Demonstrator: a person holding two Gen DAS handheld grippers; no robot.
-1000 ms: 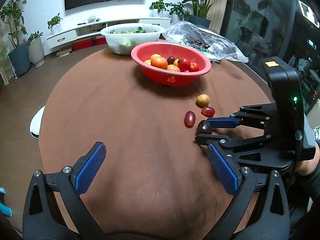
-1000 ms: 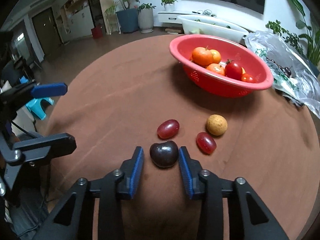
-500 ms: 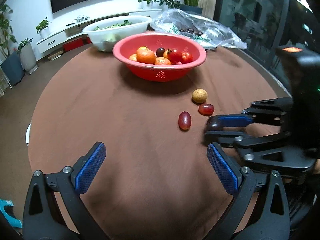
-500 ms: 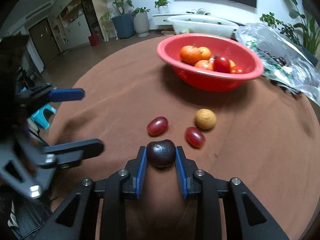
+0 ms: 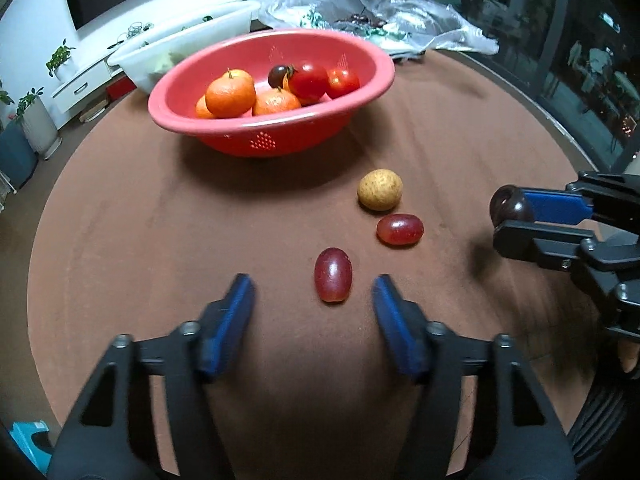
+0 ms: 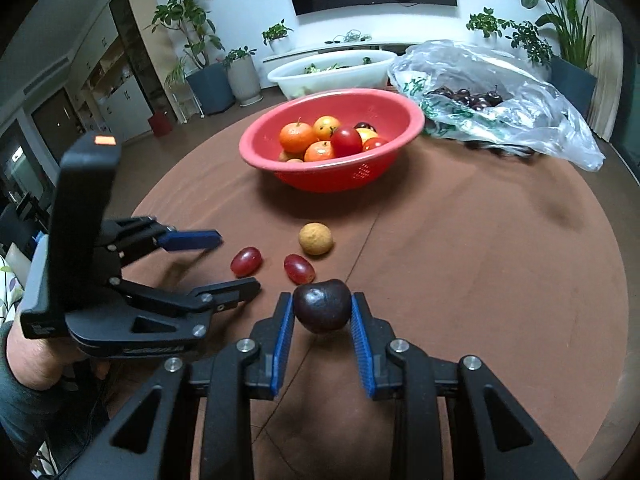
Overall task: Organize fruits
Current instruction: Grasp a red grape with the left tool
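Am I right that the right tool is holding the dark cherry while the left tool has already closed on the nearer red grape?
Not quite. The right tool does hold the dark cherry, but the left tool is open: in the left wrist view its fingers straddle the nearer red grape without touching it, and the grape lies on the table.

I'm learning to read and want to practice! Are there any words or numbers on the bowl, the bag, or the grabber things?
No text can be read.
Plastic bag: green print, too blurred to read.
Left gripper: raised lettering along the bottom of its body, too small to read.
Red bowl: only a triangle of drain holes, no words.
Right gripper, holding the dark cherry: no label visible.
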